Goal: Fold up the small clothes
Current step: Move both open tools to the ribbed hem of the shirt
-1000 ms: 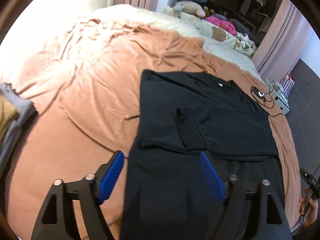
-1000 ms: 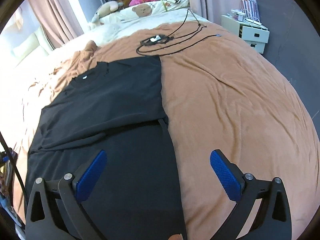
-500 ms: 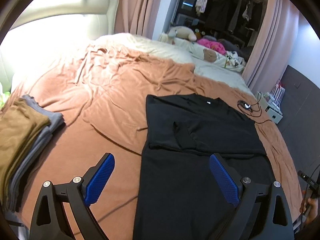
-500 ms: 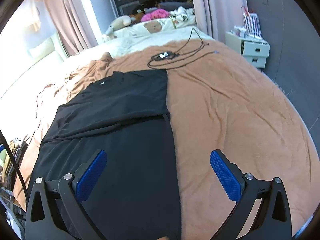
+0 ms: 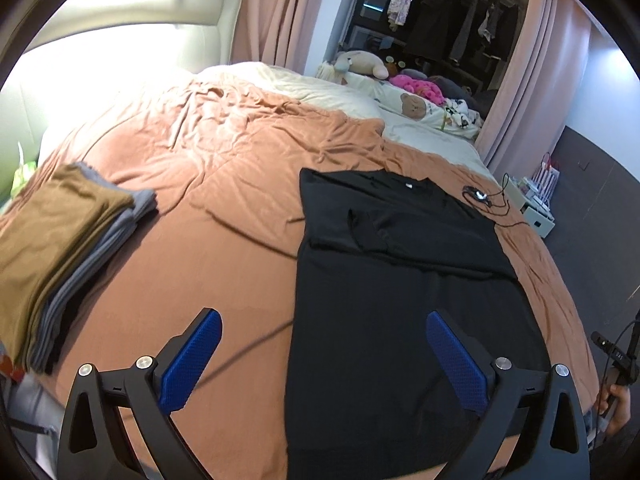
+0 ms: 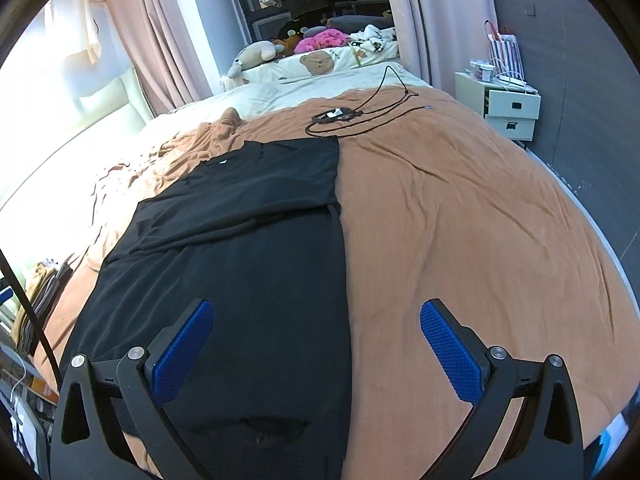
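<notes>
The black T-shirt point(image 5: 400, 288) lies lengthwise on the bed point(image 5: 224, 208), collar far, hem at the near edge; left tongs point(image 5: 323, 364) opening, right tongs point(image 6: 316, 354) spread, both empty over the hem.

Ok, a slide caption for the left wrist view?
Left gripper opening, empty, above a black T-shirt with sleeves folded in; folded clothes stack at left.

Blown-out daylight glare at left; sharp frames, fisheye-bent, dark-vignetted edges.
</notes>
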Demonstrator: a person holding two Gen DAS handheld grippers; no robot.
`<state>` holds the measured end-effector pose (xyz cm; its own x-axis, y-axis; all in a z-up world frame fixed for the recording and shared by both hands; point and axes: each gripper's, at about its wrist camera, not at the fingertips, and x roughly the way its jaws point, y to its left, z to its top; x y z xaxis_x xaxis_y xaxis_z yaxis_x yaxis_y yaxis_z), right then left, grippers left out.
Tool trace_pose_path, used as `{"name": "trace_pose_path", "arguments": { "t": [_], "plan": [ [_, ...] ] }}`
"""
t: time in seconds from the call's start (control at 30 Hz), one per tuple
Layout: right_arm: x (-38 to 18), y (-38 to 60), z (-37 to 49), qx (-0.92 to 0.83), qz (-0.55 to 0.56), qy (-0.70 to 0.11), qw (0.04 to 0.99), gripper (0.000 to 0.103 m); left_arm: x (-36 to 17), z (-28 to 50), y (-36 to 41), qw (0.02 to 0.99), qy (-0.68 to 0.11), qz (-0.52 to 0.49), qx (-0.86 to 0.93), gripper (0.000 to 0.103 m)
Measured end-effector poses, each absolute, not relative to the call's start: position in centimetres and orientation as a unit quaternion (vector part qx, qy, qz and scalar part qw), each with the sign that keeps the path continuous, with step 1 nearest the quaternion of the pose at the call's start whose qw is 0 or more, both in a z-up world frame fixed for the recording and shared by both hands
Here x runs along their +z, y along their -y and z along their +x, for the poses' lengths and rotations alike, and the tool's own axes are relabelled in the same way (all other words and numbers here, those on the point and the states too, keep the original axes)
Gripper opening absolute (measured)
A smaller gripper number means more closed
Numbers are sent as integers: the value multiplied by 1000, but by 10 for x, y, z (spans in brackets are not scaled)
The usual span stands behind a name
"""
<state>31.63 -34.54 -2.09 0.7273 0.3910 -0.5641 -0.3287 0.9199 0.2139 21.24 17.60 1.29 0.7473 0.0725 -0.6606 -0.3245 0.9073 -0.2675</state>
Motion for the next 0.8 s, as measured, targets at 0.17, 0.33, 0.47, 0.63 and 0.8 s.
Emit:
{"name": "trace_pose_path", "arguments": {
  "t": [0.17, 0.33, 0.47, 0.63, 0.8],
  "plan": [
    [-30, 357, 293, 203, 59, -317, 925, 103, 0, 186, -178, 913, -343, -200, 96, 103],
    [-39, 367, 277, 207, 66, -324, 921, 103, -22, 164, -178, 906, -352, -217, 88, 102],
    [-48, 373, 266, 211, 79, -332, 916, 96, -43, 152, -179, 898, -362, -236, 82, 94],
    [-61, 381, 259, 209, 95, -354, 907, 83, -70, 142, -179, 885, -377, -264, 70, 81],
    [-78, 385, 254, 213, 117, -380, 892, 75, -96, 147, -179, 874, -389, -285, 67, 70]
  ]
}}
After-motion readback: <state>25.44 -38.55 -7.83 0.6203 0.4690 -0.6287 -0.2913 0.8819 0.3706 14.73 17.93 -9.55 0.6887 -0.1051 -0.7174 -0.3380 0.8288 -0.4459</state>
